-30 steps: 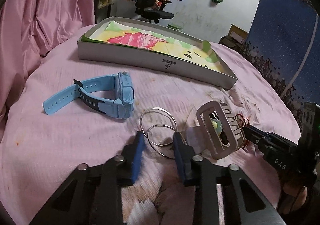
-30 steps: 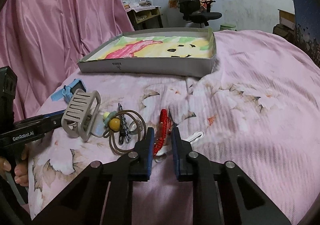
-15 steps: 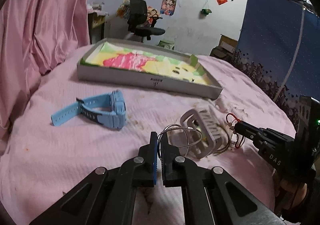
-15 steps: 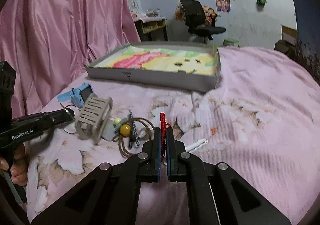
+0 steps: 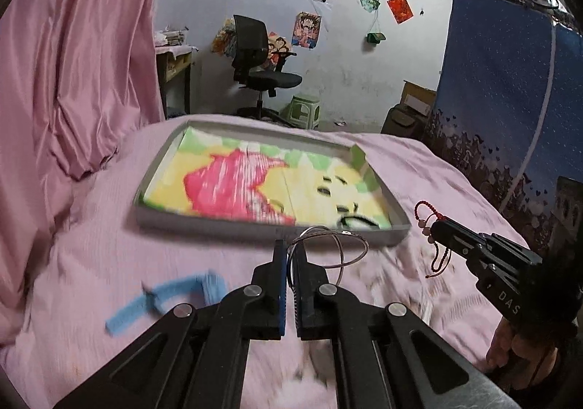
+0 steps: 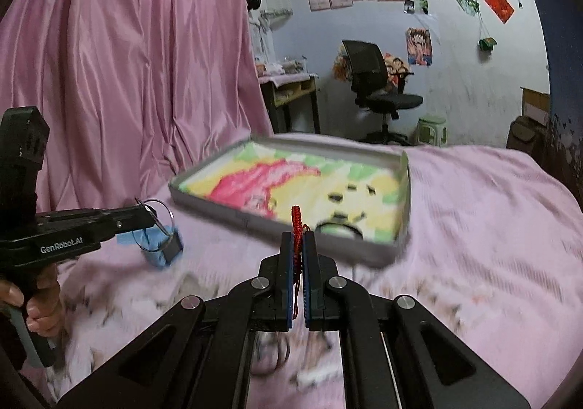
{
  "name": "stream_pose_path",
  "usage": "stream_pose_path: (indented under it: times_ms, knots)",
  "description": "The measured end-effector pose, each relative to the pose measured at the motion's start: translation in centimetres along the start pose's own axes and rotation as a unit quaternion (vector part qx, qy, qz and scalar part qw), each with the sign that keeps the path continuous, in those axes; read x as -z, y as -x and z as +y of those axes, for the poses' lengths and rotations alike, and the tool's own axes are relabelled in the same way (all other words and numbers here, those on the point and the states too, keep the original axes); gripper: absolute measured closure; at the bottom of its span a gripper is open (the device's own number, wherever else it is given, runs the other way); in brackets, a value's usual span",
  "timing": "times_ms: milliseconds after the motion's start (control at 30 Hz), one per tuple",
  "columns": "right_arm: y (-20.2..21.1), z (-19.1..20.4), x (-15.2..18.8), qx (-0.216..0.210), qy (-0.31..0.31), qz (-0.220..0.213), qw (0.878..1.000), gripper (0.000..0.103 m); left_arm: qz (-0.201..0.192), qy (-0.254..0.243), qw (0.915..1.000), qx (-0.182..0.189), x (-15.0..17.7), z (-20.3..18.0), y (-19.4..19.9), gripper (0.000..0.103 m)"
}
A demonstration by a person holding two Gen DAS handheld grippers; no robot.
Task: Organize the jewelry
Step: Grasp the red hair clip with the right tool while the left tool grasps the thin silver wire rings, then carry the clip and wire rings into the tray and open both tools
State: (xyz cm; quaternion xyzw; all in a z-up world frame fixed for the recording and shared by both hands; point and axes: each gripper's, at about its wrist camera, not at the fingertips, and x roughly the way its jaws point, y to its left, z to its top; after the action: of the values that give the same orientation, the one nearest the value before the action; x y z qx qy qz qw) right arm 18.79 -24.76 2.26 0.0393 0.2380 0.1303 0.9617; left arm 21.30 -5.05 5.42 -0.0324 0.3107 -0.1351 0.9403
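My left gripper point(image 5: 289, 248) is shut on thin silver wire bangles point(image 5: 342, 245) and holds them above the bed, just before the grey box point(image 5: 218, 223) with its colourful lining. My right gripper point(image 6: 298, 241) is shut on a red cord bracelet point(image 6: 297, 219), also lifted near the box's point(image 6: 364, 252) front wall. The bracelet point(image 5: 431, 227) hangs from the right gripper point(image 5: 435, 227) in the left wrist view. The left gripper point(image 6: 149, 214) with the bangles point(image 6: 160, 223) shows in the right wrist view.
A blue watch point(image 5: 175, 296) lies on the pink bedsheet at the left; it also shows in the right wrist view point(image 6: 162, 250). Blurred items lie on the sheet below the right gripper. A pink curtain point(image 6: 127, 63) hangs left. An office chair point(image 5: 258, 59) stands beyond the bed.
Both grippers have risen and moved forward toward the box, carrying the bangles and the red bracelet off the bed. The hair clip and hair ties stay behind, below the view.
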Motion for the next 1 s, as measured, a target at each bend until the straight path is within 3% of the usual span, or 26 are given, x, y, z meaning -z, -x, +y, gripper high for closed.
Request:
stream_pose_path:
  times_ms: [233,400,733,1000]
  knots:
    - [-3.3,-0.4,-2.3,0.001,0.01,-0.002,1.0,0.099,0.032,0.011,0.9994,-0.001,-3.4,1.0,-4.7,0.1]
    - [-6.6,-0.9,-2.7,0.008,0.006,0.019,1.0,0.099,0.067,0.01,0.9976,-0.011,-4.9,1.2,-8.9,0.1]
    - [-10.6,-1.8,-2.5,0.027,-0.002,0.066,0.997,0.099,0.158,0.022,0.986,-0.05,-4.6,1.9,-15.0,0.099]
    - [-12.5,-2.2,-1.8,0.027,-0.013,0.106,0.994,0.099,0.167,0.027,0.9842,-0.052,-4.3,2.1,-15.5,0.098]
